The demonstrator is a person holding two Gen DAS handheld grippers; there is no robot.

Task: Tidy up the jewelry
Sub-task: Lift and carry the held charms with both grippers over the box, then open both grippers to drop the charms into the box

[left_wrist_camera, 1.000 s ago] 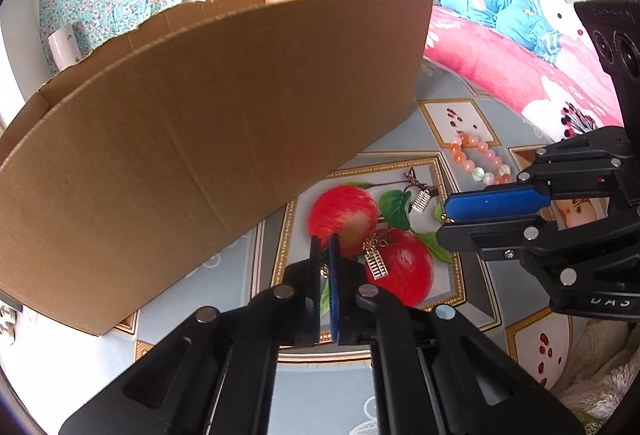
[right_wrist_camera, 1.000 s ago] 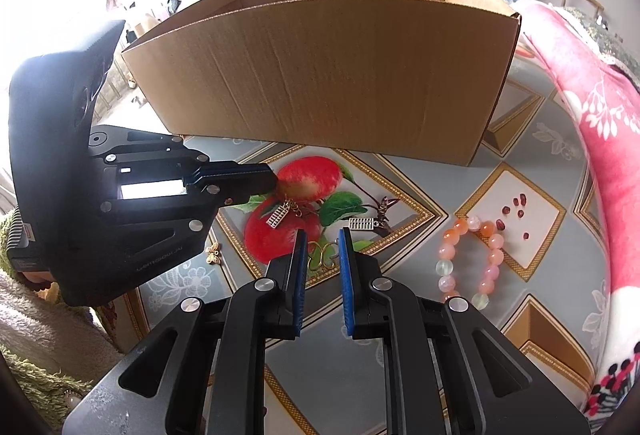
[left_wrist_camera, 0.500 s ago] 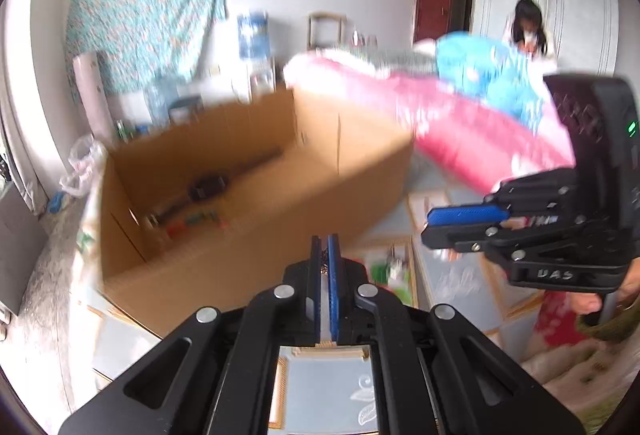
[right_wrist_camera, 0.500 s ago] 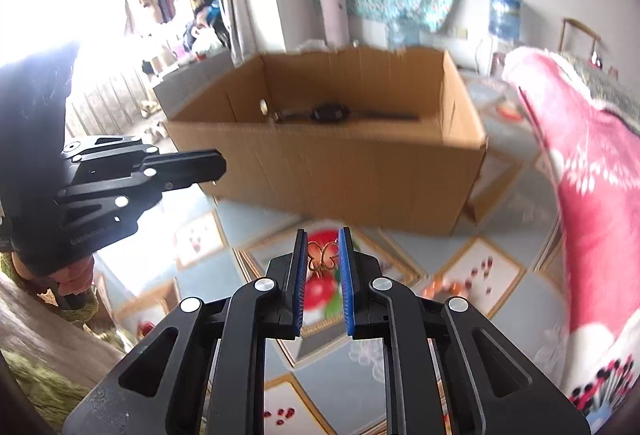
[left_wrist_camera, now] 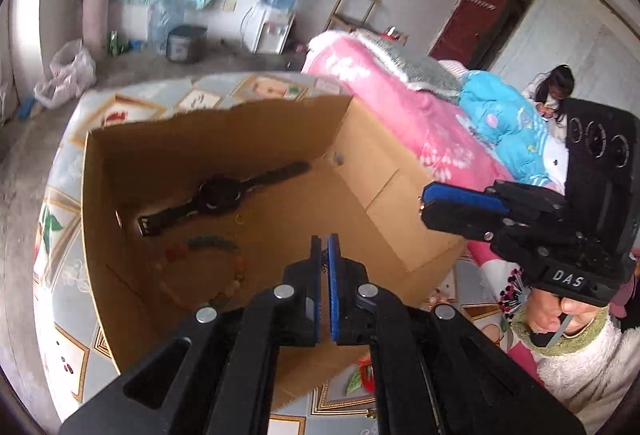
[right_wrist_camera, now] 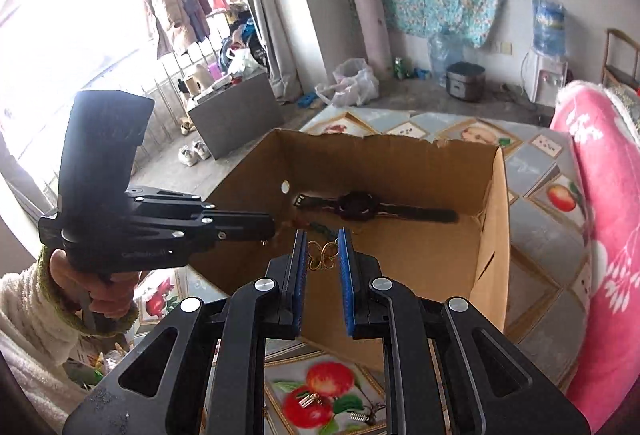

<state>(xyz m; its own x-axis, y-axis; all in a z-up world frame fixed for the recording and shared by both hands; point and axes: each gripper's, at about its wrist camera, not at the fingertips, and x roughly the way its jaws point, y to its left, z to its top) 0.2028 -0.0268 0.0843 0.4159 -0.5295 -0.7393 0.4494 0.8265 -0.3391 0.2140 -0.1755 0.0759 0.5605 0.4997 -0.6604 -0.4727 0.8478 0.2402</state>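
Observation:
My right gripper [right_wrist_camera: 322, 233] is shut on a small gold butterfly ornament [right_wrist_camera: 322, 255], held above the near wall of an open cardboard box [right_wrist_camera: 492, 235]. My left gripper [left_wrist_camera: 325, 239] is shut on a thin dark piece of jewelry [left_wrist_camera: 325, 263], too small to make out. It hovers over the box [left_wrist_camera: 360, 171]. On the box floor lie a black wristwatch [left_wrist_camera: 218, 195] and a string of green and orange beads [left_wrist_camera: 212, 241]. Each gripper shows in the other's view, the left gripper [right_wrist_camera: 272, 227] at the left and the right gripper [left_wrist_camera: 424, 201] at the right.
The box stands on a floor mat [left_wrist_camera: 56, 219] printed with fruit pictures. Two silver earrings [right_wrist_camera: 308, 401] lie on an apple picture in front of the box. A pink quilt [right_wrist_camera: 600, 195] runs along the right side. A person [left_wrist_camera: 554, 95] sits far back.
Both grippers have risen from the mat with their pieces and now look down into the box. The view swung from the box's outer wall to its inside.

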